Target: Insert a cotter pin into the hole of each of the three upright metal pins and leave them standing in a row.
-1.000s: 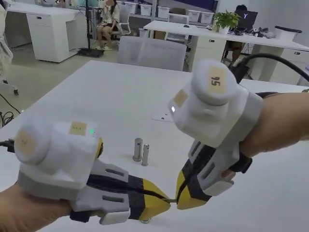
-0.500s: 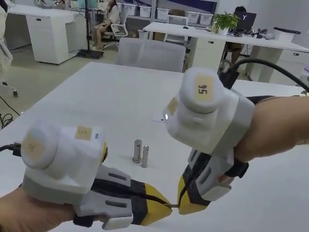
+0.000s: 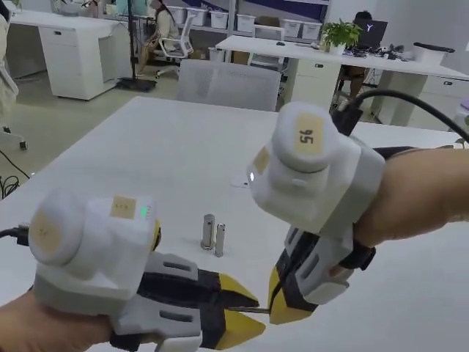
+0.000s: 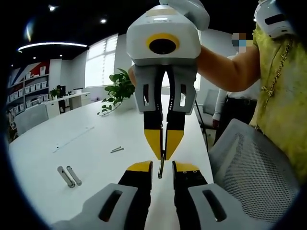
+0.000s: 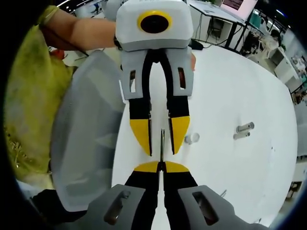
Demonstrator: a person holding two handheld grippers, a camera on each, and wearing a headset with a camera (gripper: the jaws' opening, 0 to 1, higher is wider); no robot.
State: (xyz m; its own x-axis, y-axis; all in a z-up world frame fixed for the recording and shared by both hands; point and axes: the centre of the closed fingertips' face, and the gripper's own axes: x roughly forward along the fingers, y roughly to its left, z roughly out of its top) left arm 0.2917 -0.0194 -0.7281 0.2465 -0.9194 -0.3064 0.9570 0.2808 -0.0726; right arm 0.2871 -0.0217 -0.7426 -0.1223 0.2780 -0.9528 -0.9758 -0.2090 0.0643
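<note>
The thin cotter pin [image 5: 162, 143] is pinched by one end in the right gripper [image 5: 161, 166], whose yellow fingers are squeezed tight on it. The pin sticks out toward the left gripper [image 4: 163, 167]. That gripper's fingers [image 5: 140, 136] are spread apart, one on each side of the pin's free end, and they do not grip it. In the head view the two grippers meet tip to tip low over the tabletop [image 3: 146, 161], with the pin a thin line between them.

Two metal pins [image 3: 209, 230] stand upright just beside each other, a little farther back on the tabletop, apart from both grippers. In the right gripper view a third metal pin [image 5: 191, 138] shows end-on, close by the left gripper's fingers. Another cotter pin [image 4: 116, 150] lies flat on the tabletop, away from the rest.

The tabletop is white and smooth. A grey chair [image 3: 231, 82] is at its far side. Behind it are white desks [image 3: 66, 51], a green plant [image 3: 343, 31] and shelves with bins [image 3: 220, 15].
</note>
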